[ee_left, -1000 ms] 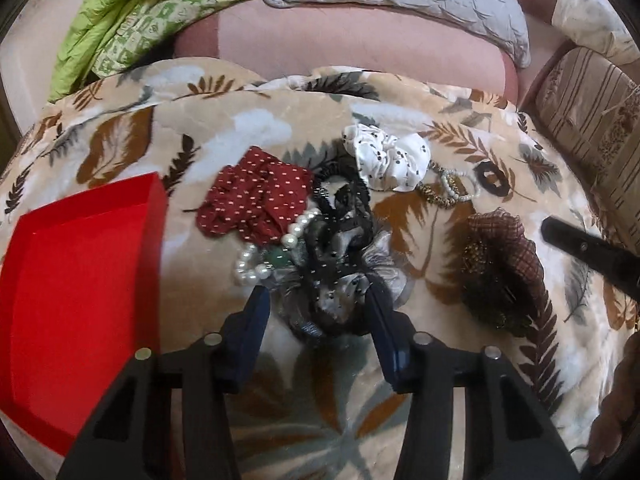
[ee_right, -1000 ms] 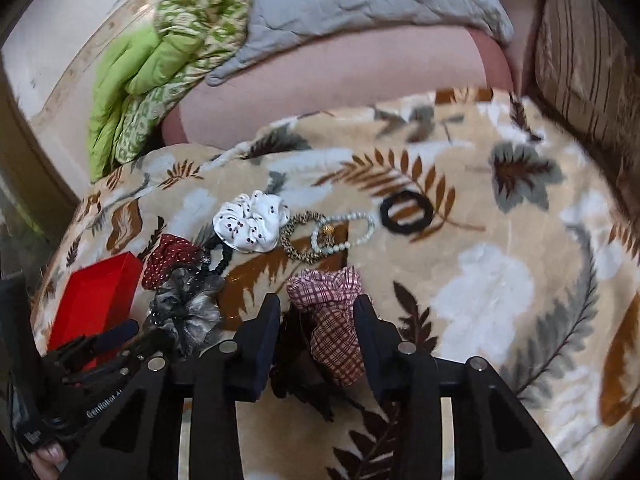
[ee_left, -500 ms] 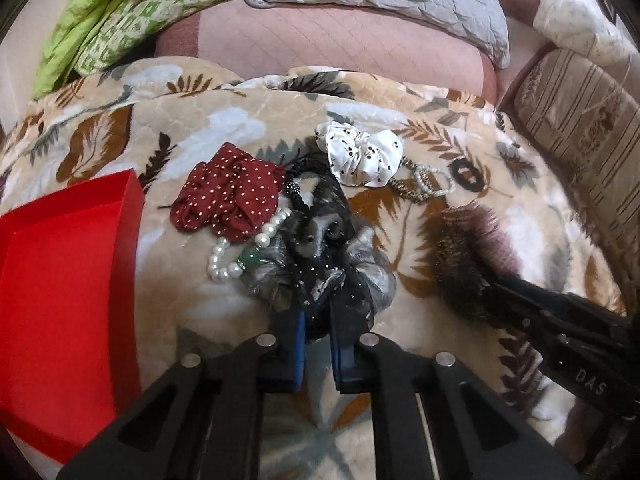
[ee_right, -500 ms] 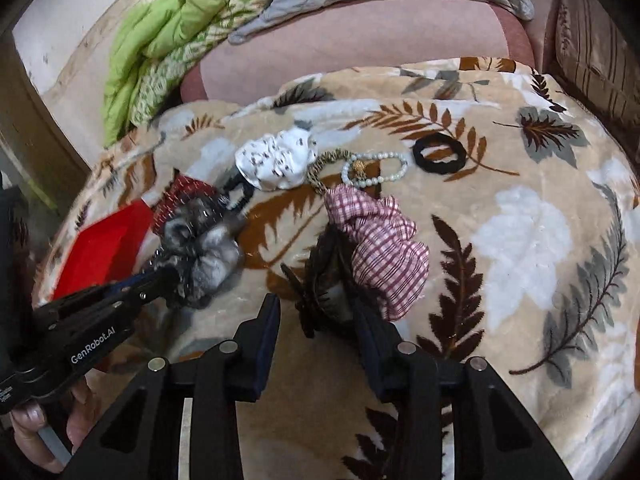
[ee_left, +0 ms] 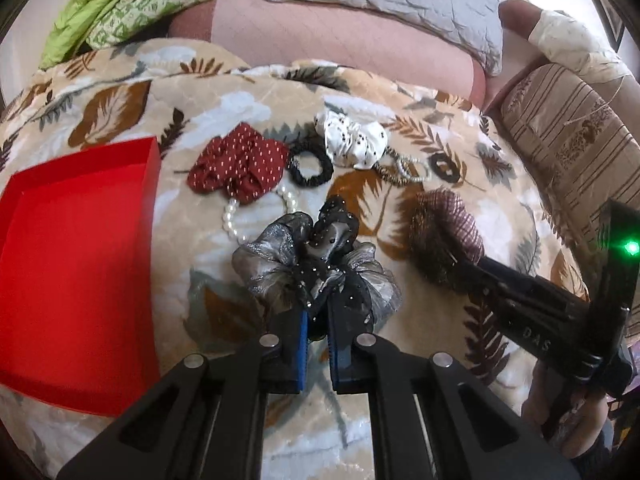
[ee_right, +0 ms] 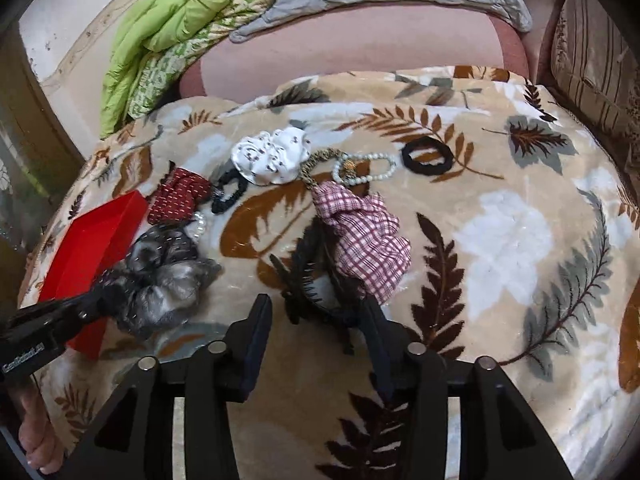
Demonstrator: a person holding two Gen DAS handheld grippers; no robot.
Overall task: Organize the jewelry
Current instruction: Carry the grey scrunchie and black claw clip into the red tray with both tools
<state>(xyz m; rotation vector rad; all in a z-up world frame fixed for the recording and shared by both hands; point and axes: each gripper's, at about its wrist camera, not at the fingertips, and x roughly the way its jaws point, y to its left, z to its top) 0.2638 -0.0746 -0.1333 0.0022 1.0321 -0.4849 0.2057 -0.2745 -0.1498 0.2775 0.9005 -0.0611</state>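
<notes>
My left gripper (ee_left: 316, 312) is shut on a grey and black sheer scrunchie (ee_left: 304, 264), held just above the leaf-print blanket (ee_left: 400, 420). An open red box (ee_left: 80, 260) lies to its left. In the right wrist view my right gripper (ee_right: 316, 320) has its jaws opening around a black claw clip (ee_right: 304, 280) and a pink plaid scrunchie (ee_right: 368, 236). The left pad stands clear of them. The same view shows the left gripper (ee_right: 100, 300) with the grey scrunchie (ee_right: 168, 276) beside the red box (ee_right: 92, 240).
On the blanket behind lie a maroon dotted scrunchie (ee_left: 240, 164), a white scrunchie (ee_left: 352, 140), a black hair tie (ee_left: 310, 168), a pearl bracelet (ee_left: 236, 220), a beaded bracelet (ee_right: 368, 168) and a black ring tie (ee_right: 426, 156). Pillows and a green quilt (ee_right: 160, 40) are at the back.
My left gripper closed on the grey scrunchie and pulled it off the pile, uncovering the pearls and the black tie. My right gripper came closer to the plaid scrunchie and its jaws widened.
</notes>
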